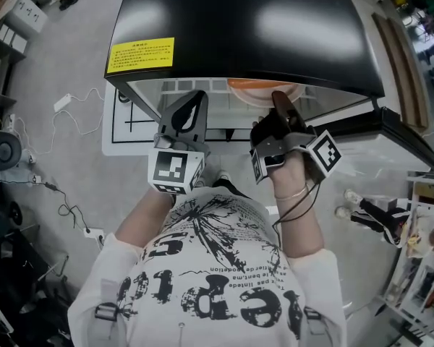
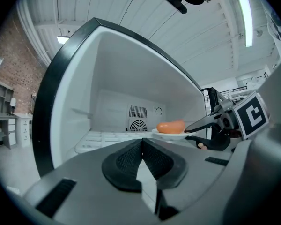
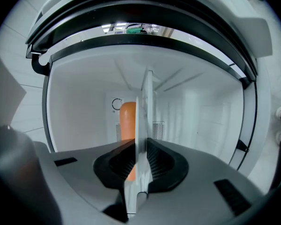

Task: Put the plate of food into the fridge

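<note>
Right gripper [image 3: 139, 167] clamps plate [image 3: 145, 104] inside fridge [image 3: 75, 111].

Head view: from above the person, steeply down onto the glossy black fridge [image 1: 239, 27]. Left gripper view: level, just outside the door opening, facing in. Right gripper view: rolled sideways, nearer in. Shared by both gripper views: the white fridge interior [image 2: 112, 111], the round white plate [image 2: 173, 135] and the orange sausage-shaped food [image 2: 171, 126].

The fridge [image 1: 239, 27] is glossy black outside with a yellow label [image 1: 140, 55], and white inside. A white plate [image 2: 171, 135] carries orange food [image 2: 171, 126]. The left claw [image 2: 141, 143] and right claw [image 3: 141, 142] are grey with black pads [image 2: 126, 161] and black-and-white marker cubes [image 1: 175, 168].
</note>
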Action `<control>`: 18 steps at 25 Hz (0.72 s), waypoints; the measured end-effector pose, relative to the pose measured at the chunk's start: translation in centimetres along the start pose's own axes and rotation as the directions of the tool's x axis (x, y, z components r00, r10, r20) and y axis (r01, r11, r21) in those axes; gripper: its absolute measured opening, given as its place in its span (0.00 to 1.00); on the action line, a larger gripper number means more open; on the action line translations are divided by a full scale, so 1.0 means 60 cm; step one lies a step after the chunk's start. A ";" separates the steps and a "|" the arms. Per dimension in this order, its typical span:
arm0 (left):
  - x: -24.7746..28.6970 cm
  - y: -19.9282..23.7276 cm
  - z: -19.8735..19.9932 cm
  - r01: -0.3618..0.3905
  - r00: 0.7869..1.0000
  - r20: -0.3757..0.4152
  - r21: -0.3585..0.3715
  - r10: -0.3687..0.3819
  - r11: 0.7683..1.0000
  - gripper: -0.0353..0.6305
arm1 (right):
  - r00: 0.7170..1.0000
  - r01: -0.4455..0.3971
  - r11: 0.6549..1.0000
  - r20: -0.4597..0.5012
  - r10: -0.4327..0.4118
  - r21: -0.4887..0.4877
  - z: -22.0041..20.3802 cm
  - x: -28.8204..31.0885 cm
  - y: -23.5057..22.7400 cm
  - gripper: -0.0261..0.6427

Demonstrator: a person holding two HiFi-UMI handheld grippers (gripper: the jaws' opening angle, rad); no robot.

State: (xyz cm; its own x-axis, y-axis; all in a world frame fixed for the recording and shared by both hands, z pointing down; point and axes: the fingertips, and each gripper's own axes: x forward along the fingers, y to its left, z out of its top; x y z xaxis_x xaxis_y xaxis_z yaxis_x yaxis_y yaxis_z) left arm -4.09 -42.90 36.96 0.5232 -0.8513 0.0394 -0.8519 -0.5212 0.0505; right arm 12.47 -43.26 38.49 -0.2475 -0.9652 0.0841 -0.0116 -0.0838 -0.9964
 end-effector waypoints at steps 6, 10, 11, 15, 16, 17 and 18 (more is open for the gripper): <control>-0.001 -0.002 0.003 -0.014 1.000 0.003 0.004 0.014 1.000 0.06 | 0.999 -0.009 0.999 -0.043 0.008 -0.038 -0.005 0.002 0.004 0.10; 0.005 -0.009 0.005 -0.019 1.000 0.006 0.016 0.019 1.000 0.06 | 0.998 -0.006 0.992 -0.063 -0.002 -0.126 -0.003 0.005 0.008 0.12; 0.005 -0.011 0.006 -0.023 1.000 0.008 0.023 0.023 0.999 0.06 | 0.998 -0.009 0.988 -0.070 -0.002 -0.153 -0.003 0.006 0.012 0.16; 0.006 -0.011 0.010 -0.039 0.999 0.018 0.032 0.038 0.999 0.06 | 0.996 -0.022 0.977 -0.092 0.003 -0.211 -0.007 0.006 0.022 0.27; 0.006 -0.012 0.011 -0.038 0.999 0.020 0.031 0.038 0.999 0.06 | 0.996 -0.021 0.977 -0.092 0.001 -0.213 -0.006 0.005 0.021 0.27; 0.006 -0.012 0.011 -0.037 0.999 0.021 0.030 0.036 0.999 0.06 | 0.996 -0.019 0.976 -0.091 -0.001 -0.215 -0.006 0.004 0.020 0.28; 0.006 -0.012 0.011 -0.035 0.999 0.021 0.029 0.035 0.999 0.06 | 0.996 -0.018 0.975 -0.092 -0.003 -0.222 -0.005 0.002 0.019 0.28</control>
State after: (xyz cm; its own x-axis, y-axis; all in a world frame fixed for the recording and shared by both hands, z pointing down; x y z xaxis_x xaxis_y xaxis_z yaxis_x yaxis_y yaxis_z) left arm -3.29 -42.86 36.26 0.4926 -0.8700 0.0201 -0.8702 -0.4922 0.0198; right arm 12.13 -43.40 37.37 -0.3356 -0.9381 0.0856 -0.2221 -0.0095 -0.9750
